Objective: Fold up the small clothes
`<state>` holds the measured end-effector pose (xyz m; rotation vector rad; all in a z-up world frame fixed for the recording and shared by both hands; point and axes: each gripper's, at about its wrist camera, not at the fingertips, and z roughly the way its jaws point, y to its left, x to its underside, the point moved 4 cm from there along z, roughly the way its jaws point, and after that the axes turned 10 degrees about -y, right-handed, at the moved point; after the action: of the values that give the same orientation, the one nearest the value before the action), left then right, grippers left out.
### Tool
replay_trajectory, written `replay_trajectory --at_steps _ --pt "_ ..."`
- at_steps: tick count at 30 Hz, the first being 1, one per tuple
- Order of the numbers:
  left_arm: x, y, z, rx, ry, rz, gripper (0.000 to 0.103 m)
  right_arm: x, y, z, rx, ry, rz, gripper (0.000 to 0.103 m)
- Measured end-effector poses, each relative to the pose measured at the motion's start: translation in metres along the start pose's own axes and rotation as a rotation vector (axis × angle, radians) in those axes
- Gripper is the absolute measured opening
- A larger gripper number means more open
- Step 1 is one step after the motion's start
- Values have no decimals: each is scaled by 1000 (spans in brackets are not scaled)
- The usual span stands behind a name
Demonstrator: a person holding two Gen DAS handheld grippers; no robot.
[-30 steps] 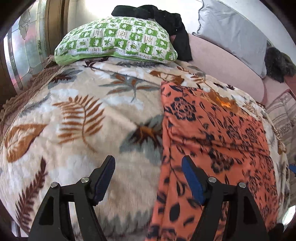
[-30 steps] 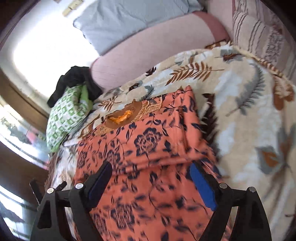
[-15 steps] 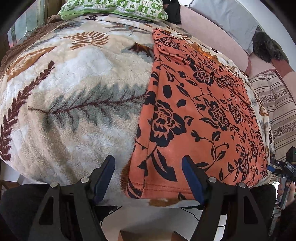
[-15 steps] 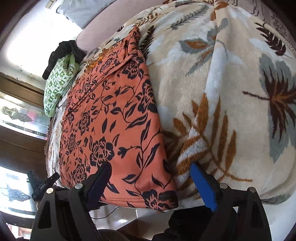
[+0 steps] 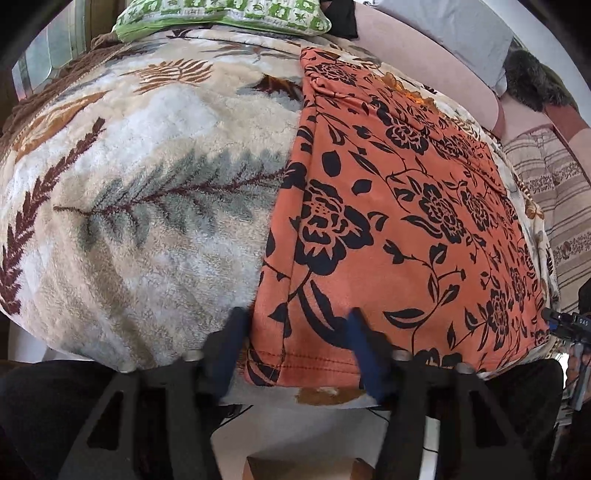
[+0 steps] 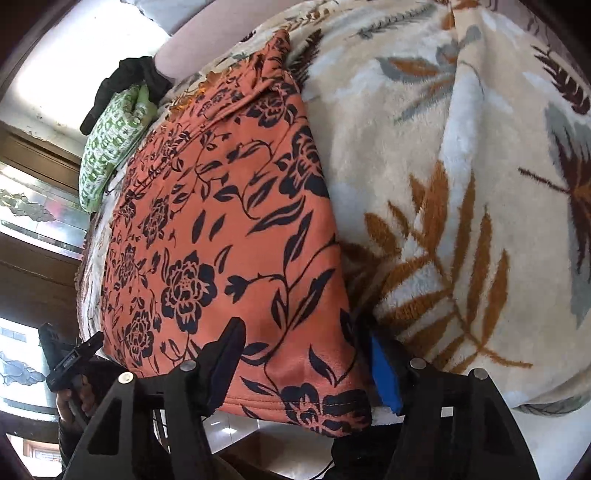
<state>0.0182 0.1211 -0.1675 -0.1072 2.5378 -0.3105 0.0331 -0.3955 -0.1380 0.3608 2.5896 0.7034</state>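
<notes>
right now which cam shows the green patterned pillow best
The left wrist view: the green patterned pillow lies broadside at the blanket's far end. The right wrist view shows it smaller, edge-on, beside the orange garment.

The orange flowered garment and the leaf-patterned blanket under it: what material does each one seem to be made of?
The orange garment looks like a thin, soft knit with a matte face: it lies flat, and its near hem shows a stitched seam line. The fibre itself I cannot tell. The blanket looks like thick plush fleece, probably synthetic: its pile is fuzzy and the leaf edges blur into it.
</notes>
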Motion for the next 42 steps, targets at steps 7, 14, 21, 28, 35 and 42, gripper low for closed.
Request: replay_trajectory --at_steps 7,14,21,28,35,42 --pt "1 6 -6 15 2 -35 30 21 -7 1 12 30 40 35" --pt "5 -10 -4 29 19 41 8 21 -11 2 -101 55 122 21" --pt "2 4 -2 95 56 -94 8 21 -25 -8 -192 2 248 13" --pt "-2 9 -7 168 55 -164 8 14 -20 -16 -254 -37 264 13" --pt "-17 9 -5 192 84 -205 8 -4 7 -11 -369 -69 284 13" --pt "-146 -29 -32 298 -107 -113 8 -96 38 -18 -480 -168 256 12"
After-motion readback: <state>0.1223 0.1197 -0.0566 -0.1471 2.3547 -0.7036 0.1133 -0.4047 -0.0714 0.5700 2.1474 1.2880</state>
